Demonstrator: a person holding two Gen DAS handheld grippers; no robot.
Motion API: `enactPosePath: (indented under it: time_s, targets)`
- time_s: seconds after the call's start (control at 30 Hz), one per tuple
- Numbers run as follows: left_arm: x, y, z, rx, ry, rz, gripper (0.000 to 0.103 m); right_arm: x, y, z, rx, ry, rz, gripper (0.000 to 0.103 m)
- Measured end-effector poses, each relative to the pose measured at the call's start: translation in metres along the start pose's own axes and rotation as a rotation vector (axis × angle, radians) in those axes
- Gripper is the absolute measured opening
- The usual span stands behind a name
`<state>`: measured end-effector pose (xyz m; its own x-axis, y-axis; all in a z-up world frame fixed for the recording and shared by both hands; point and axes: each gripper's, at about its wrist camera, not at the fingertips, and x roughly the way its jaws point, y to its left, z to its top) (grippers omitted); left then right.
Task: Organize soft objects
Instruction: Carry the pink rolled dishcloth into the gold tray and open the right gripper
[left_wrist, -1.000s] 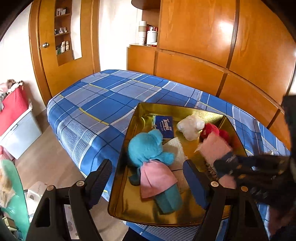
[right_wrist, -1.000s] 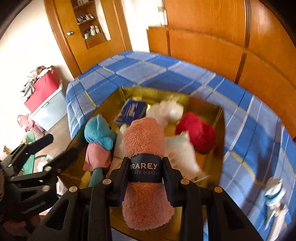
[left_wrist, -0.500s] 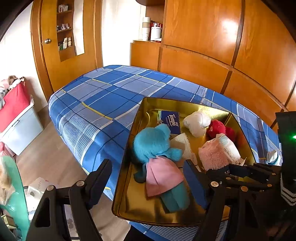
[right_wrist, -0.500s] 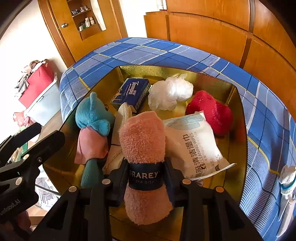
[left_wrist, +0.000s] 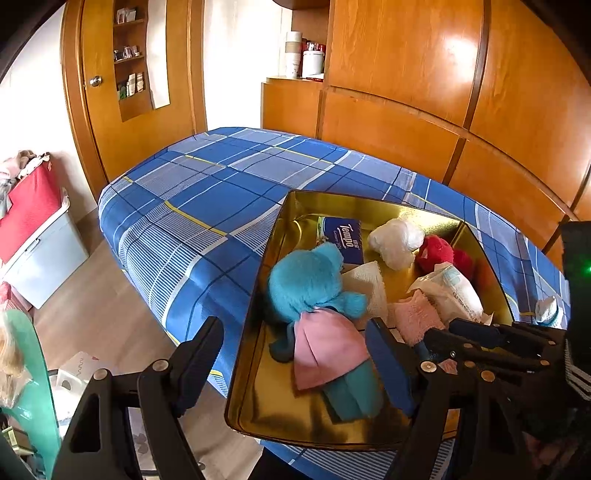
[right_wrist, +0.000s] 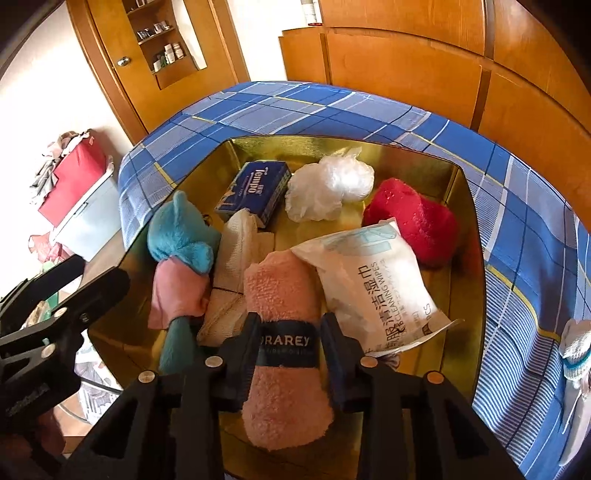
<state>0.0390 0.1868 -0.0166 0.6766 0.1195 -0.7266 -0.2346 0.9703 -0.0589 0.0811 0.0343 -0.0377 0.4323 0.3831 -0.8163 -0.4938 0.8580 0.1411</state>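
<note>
Glossy wooden wardrobe panels (left_wrist: 424, 66), blue plaid bed (left_wrist: 207, 206), pale wood floor (left_wrist: 107, 306), white wall (left_wrist: 33, 122)

Right hand-held gripper (right_wrist: 288, 347) closing, left hand-held gripper (left_wrist: 295, 354) wide.

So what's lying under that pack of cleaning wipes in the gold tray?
The cleaning wipes pack leans against the rolled pink towel, near the red plush. Gold tray floor shows around it; what lies beneath is covered.

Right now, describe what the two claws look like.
Both are black plastic with linked, angular arms joined by silver rivets. The left claw has long tapered fingers, and the inner pad of one shows blue. The right claw has blue pads too. A green light glows on its black body.
</note>
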Motion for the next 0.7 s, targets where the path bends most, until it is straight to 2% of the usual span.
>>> enactPosePath:
  time_s: [0.2,0.43,0.7]
  targets:
    - [0.000,0.000,-0.001,0.005,0.006,0.008,0.079,0.006,0.000,0.004,0.000,0.001,-0.025,0.031]
    - [-0.003,-0.003,-0.001,0.015,-0.002,0.008,0.079,0.001,-0.010,0.002,0.059,0.001,0.011,0.033]
    - [-0.007,-0.009,-0.002,0.031,-0.008,0.009,0.079,-0.016,-0.021,-0.002,0.105,-0.044,0.019,0.036]
